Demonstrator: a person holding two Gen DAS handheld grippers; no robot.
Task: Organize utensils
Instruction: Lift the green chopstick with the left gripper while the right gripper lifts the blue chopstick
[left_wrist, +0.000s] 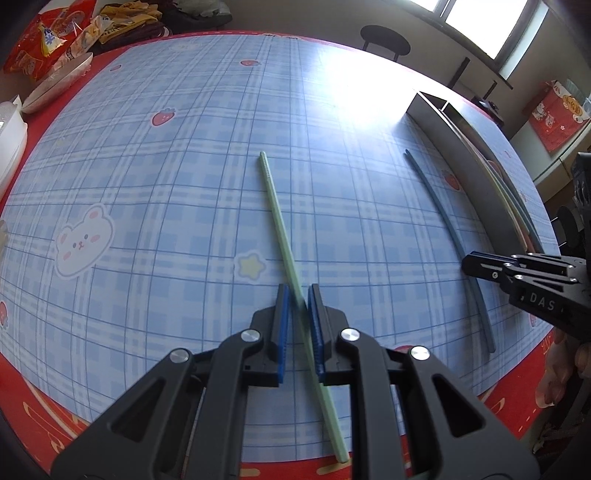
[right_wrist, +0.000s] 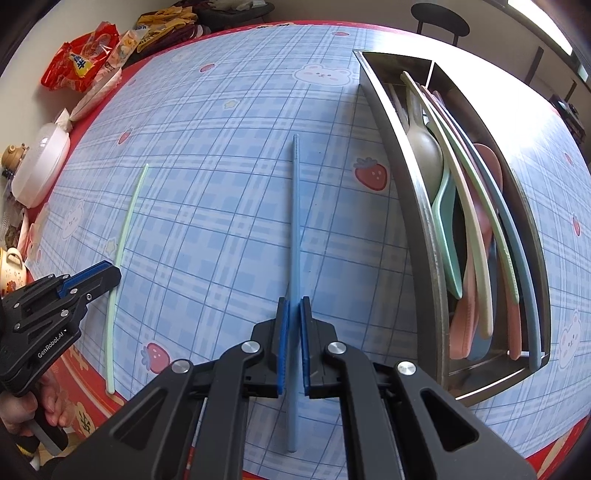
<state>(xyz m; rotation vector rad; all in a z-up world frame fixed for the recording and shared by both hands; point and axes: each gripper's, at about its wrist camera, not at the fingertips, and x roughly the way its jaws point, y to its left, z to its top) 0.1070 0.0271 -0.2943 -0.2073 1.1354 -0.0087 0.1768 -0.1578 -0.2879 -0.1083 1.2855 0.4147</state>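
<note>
A pale green chopstick (left_wrist: 280, 229) lies slantwise on the blue checked mat and runs back between the blue pads of my left gripper (left_wrist: 298, 295), which is shut on it near its thick end. My right gripper (right_wrist: 294, 306) is shut on a blue chopstick (right_wrist: 295, 206) that points straight away from it. Whether either stick is off the mat I cannot tell. The right wrist view shows the green chopstick (right_wrist: 125, 236) at the left with the left gripper (right_wrist: 107, 271) over it. A steel utensil tray (right_wrist: 399, 177) on the right holds several pastel spoons and chopsticks.
Snack bags (right_wrist: 81, 62) and a white lidded bowl (right_wrist: 40, 166) crowd the far left edge of the table. A dark round stool (left_wrist: 386, 38) stands beyond the far side. The mat's red border (left_wrist: 37, 413) runs close under both grippers. A hand (right_wrist: 40, 406) holds the left gripper's handle.
</note>
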